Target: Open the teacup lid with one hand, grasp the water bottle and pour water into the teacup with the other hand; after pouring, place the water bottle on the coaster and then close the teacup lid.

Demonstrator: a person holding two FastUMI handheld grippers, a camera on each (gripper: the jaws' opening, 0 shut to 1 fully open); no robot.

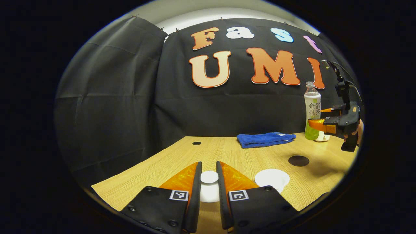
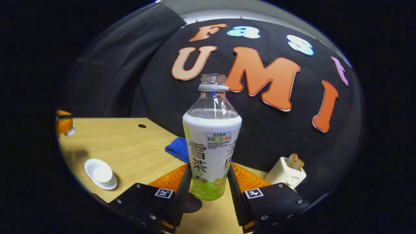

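white lid pinched at left, bottle clamped at right

pale wood-grain table (image 1: 227, 152) runs under both views. in the left gripper view, the left gripper (image 1: 208, 182) is closed on the round white teacup lid (image 1: 209, 177), both fingers pressing its knob, with more white showing just below between them. right of it sits the open white teacup (image 1: 272, 178), then the dark round coaster (image 1: 298, 161) a little farther back. a folded blue cloth (image 1: 266, 139) lies toward the wall. at the far right the right gripper (image 1: 317, 125) clasps the water bottle (image 1: 312, 107).

in the right gripper view, the teacup (image 2: 100, 174) stands low left. the right gripper (image 2: 208, 182) squeezes the uncapped water bottle (image 2: 211, 146) near its base, upright, its bottom raised off the table with the coaster (image 2: 191, 203) below. the blue cloth (image 2: 178, 149) peeks behind, and a white toaster (image 2: 286, 174) with bread slices stands at right.
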